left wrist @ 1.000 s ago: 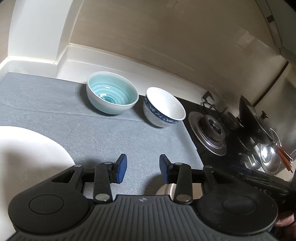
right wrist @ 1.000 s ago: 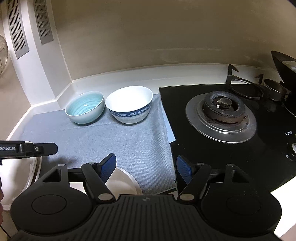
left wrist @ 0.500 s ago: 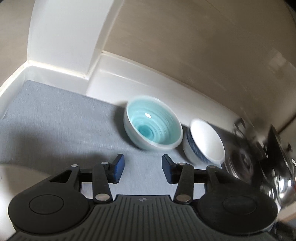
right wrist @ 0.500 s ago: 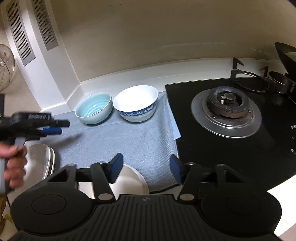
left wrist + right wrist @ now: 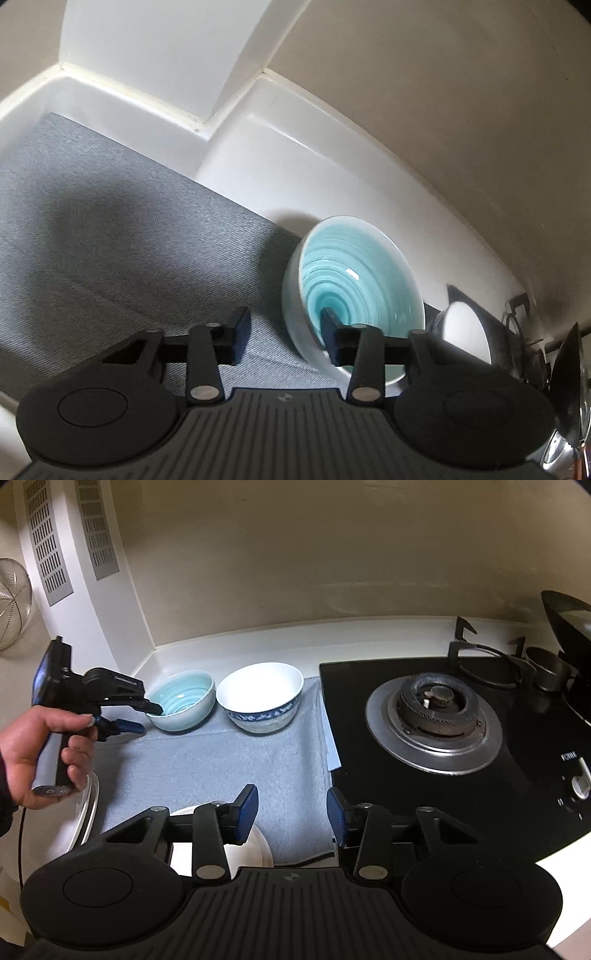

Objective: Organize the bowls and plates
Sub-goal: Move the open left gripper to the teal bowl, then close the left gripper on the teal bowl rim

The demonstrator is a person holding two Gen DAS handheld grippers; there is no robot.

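Early stage: bowls unstacked, plates untouched.
Your left gripper (image 5: 282,334) closes astride the teal bowl (image 5: 354,288) rim, not yet pinching; right gripper (image 5: 291,814) narrows, empty.

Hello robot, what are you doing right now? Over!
Left gripper closing over teal bowl rim, not yet pinched. Right gripper closing on nothing. White bowl close beside.

A home kitchen: a gas hob (image 5: 436,716) set in a white counter (image 5: 236,646), bowls (two) (image 5: 258,698) alongside.
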